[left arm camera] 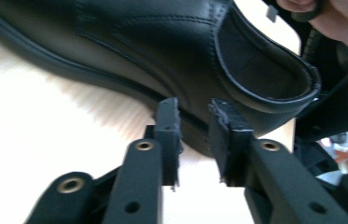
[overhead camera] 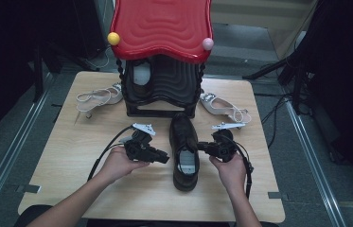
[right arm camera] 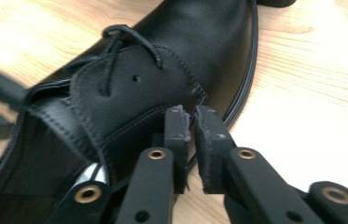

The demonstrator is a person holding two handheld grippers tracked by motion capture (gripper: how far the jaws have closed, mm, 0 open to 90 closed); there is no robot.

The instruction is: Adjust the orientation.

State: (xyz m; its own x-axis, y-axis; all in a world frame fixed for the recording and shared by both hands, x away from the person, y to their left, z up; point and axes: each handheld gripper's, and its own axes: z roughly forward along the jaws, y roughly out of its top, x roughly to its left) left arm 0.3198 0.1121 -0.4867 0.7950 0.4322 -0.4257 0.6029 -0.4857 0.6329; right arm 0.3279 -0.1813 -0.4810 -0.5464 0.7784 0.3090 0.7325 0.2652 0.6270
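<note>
A black leather lace-up shoe (overhead camera: pixel 184 149) lies in the middle of the wooden table (overhead camera: pixel 70 156), toe toward the rack. My left gripper (overhead camera: pixel 164 157) points at its left side near the heel. Its jaws (left arm camera: pixel 195 107) stand slightly apart with nothing between them, just short of the shoe's sole edge (left arm camera: pixel 115 79). My right gripper (overhead camera: pixel 201 146) points at the shoe's right side. Its jaws (right arm camera: pixel 192 114) are nearly closed together and empty, their tips against the shoe's side (right arm camera: pixel 129 88) below the laces.
A shoe rack (overhead camera: pixel 162 90) with a red wavy roof (overhead camera: pixel 162 26) stands at the table's back, a second black shoe (overhead camera: pixel 141 75) on its shelf. One pale heeled sandal (overhead camera: pixel 99 98) lies left of the rack, another (overhead camera: pixel 224 106) lies right of it.
</note>
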